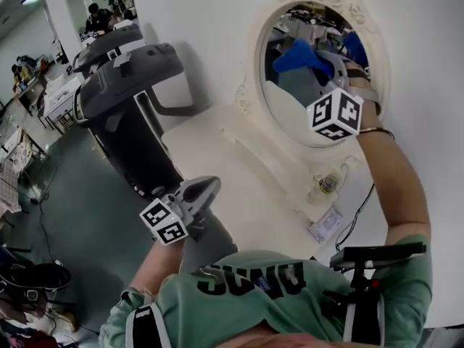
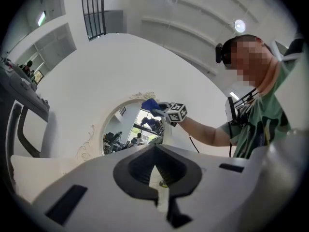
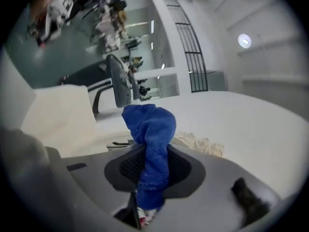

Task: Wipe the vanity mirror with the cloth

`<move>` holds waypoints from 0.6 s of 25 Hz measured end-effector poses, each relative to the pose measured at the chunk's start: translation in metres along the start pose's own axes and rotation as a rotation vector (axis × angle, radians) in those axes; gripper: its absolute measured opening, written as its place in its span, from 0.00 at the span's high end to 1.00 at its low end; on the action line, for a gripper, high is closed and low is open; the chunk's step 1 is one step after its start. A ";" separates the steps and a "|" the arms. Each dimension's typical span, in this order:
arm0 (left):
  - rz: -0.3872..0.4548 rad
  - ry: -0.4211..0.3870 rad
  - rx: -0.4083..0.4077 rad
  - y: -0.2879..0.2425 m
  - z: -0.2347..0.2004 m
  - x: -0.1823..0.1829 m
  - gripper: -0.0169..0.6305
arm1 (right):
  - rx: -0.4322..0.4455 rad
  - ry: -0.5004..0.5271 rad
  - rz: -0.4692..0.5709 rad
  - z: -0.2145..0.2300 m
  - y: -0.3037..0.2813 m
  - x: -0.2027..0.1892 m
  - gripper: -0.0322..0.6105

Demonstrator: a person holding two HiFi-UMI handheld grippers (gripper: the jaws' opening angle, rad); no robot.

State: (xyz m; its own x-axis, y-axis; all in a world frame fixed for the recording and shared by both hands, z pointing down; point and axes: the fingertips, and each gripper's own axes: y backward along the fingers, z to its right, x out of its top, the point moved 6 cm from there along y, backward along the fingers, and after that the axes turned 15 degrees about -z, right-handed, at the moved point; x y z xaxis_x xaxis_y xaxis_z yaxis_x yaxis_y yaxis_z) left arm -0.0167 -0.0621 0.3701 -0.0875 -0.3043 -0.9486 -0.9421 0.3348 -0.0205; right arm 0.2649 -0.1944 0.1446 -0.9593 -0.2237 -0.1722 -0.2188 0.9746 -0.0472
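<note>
Dark-grey chair (image 1: 123, 85) stands at far left, beside the cream worktop (image 1: 217, 158). Left claw (image 1: 205, 188) is held low at the worktop's near edge, well apart from the mirror. Its jaws are drawn together with only a thin slit between them, and nothing is gripped.

Oval vanity mirror (image 1: 290, 114), in an ornate white frame, is mounted on the wall behind the worktop. Blue cloth (image 1: 299, 55) sits at the upper part of the glass, near the top rim; contact with the glass cannot be confirmed. Right claw (image 1: 319, 58) is raised to the mirror with its jaws clamped on the cloth, which bunches out beyond the tips.

Small round container (image 1: 328, 185) and flat packet (image 1: 326, 225) lie on the worktop below the mirror's right side.
</note>
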 end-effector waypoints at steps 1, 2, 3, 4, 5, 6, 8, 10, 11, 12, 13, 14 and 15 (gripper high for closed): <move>0.008 0.005 0.003 0.006 -0.012 0.000 0.97 | -0.055 0.084 -0.045 0.003 -0.024 0.014 0.80; 0.015 0.013 0.005 0.011 -0.022 0.000 0.97 | -0.105 0.171 -0.089 0.006 -0.049 0.025 0.80; 0.022 0.021 0.009 0.016 -0.030 -0.002 0.97 | -0.150 0.260 -0.131 0.007 -0.074 0.034 0.80; 0.026 0.030 0.012 0.019 -0.036 -0.005 0.97 | -0.190 0.346 -0.173 0.008 -0.097 0.040 0.80; 0.029 0.040 0.017 0.023 -0.040 -0.009 0.97 | -0.224 0.420 -0.211 0.009 -0.119 0.044 0.80; 0.031 0.051 0.022 0.027 -0.045 -0.013 0.97 | -0.252 0.479 -0.245 0.009 -0.138 0.046 0.80; 0.038 0.077 0.038 0.036 -0.054 -0.022 0.97 | -0.298 0.562 -0.290 0.006 -0.171 0.050 0.80; 0.046 0.101 0.063 0.045 -0.063 -0.029 0.97 | -0.333 0.626 -0.320 0.002 -0.195 0.056 0.80; 0.050 0.111 0.076 0.049 -0.067 -0.033 0.97 | -0.347 0.658 -0.336 -0.001 -0.205 0.060 0.80; 0.055 0.120 0.090 0.054 -0.071 -0.035 0.97 | -0.360 0.687 -0.352 -0.002 -0.214 0.064 0.80; 0.058 0.128 0.102 0.057 -0.074 -0.038 0.97 | -0.372 0.709 -0.367 -0.003 -0.222 0.066 0.80; 0.062 0.135 0.113 0.060 -0.077 -0.040 0.97 | -0.382 0.720 -0.381 -0.004 -0.231 0.067 0.80; 0.065 0.141 0.122 0.062 -0.079 -0.042 0.97 | -0.394 0.724 -0.392 -0.003 -0.240 0.066 0.80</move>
State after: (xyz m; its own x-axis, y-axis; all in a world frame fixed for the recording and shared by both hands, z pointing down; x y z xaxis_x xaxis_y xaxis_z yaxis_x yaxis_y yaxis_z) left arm -0.0975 -0.0990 0.4331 -0.1992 -0.3977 -0.8956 -0.8875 0.4608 -0.0072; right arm 0.2539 -0.4429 0.1477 -0.6514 -0.6098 0.4514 -0.4701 0.7914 0.3907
